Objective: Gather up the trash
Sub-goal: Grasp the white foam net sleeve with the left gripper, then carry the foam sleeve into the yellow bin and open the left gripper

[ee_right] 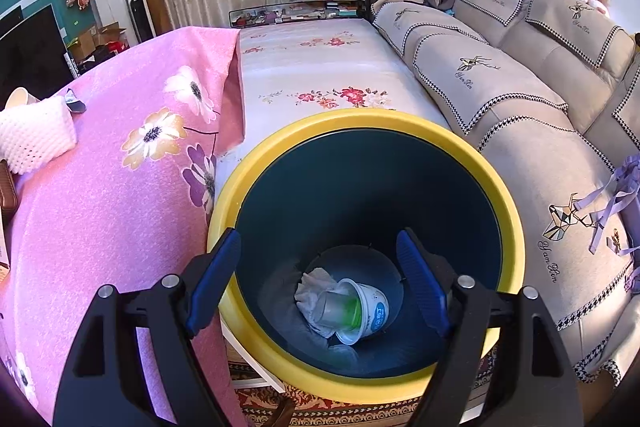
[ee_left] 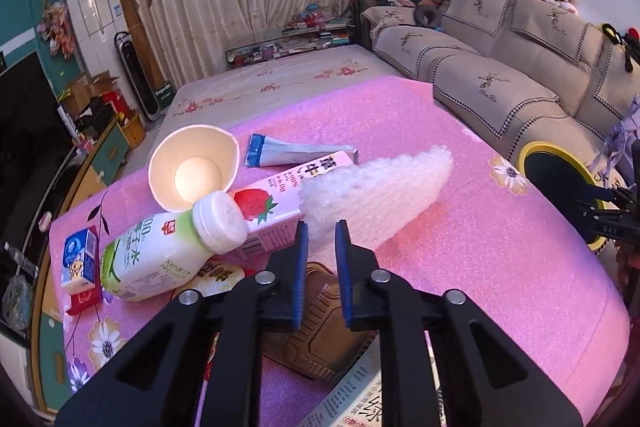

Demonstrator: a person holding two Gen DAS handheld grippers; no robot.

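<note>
Trash lies on a pink flowered cloth [ee_left: 480, 259]. A white foam wrap sheet [ee_left: 376, 195] has its near edge pinched between the blue pads of my left gripper [ee_left: 322, 227], which is shut on it. Left of it lie a strawberry milk carton [ee_left: 272, 195], a white bottle with a green label [ee_left: 160, 255], a tipped paper cup [ee_left: 192, 167] and a blue-and-white sachet [ee_left: 296, 153]. My right gripper [ee_right: 318, 233] hangs open and holds nothing, over the yellow-rimmed dark bin [ee_right: 508, 195]. In the bin lie a yogurt cup [ee_right: 368, 307] and crumpled tissue [ee_right: 312, 287].
A small blue carton [ee_left: 78, 263] and a red packet [ee_left: 82, 301] sit at the cloth's left edge. A brown plastic tray [ee_left: 320, 339] lies under my left gripper. A beige sofa [ee_right: 540, 99] runs along the right, with a flowered mattress [ee_right: 320, 67] behind the bin.
</note>
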